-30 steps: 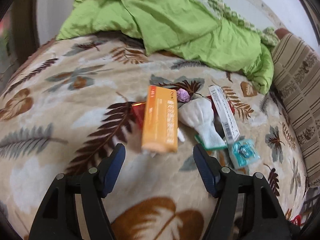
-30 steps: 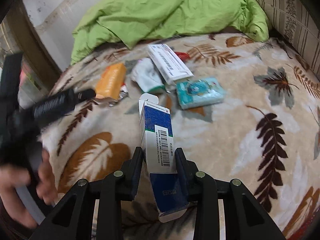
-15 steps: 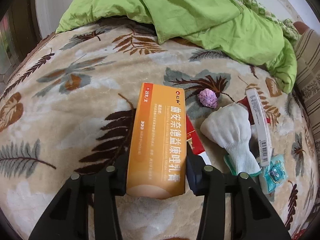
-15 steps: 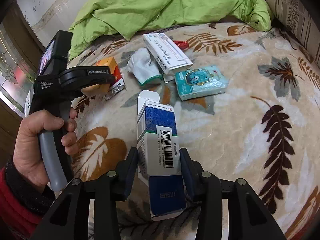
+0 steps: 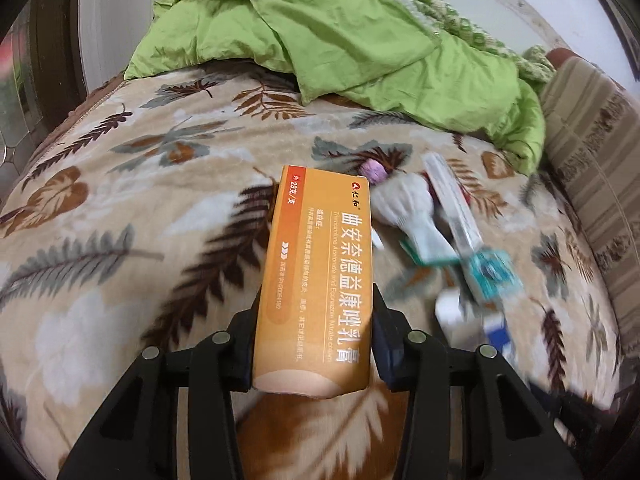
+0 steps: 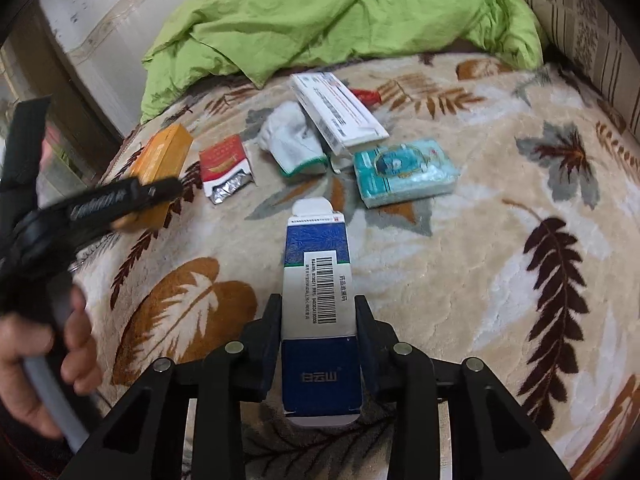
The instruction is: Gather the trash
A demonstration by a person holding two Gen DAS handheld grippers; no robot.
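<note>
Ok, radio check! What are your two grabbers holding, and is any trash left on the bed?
Left gripper clamped on orange box. Right gripper closing on blue-and-white box. Cigarette pack, glove, tissue pack left. Nothing blocking.

You face a bed point(image 6: 500, 240) under a leaf-print blanket, green quilt point(image 6: 320, 12) heaped against a pale wall point(image 5: 120, 20), perhaps plastered.

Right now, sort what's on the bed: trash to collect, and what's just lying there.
Trash:
orange box (left tool)
blue-and-white carton (right tool)
cigarette pack
white box
teal tissue pack

Lying about:
green quilt
leaf-print blanket
striped cushion
</note>
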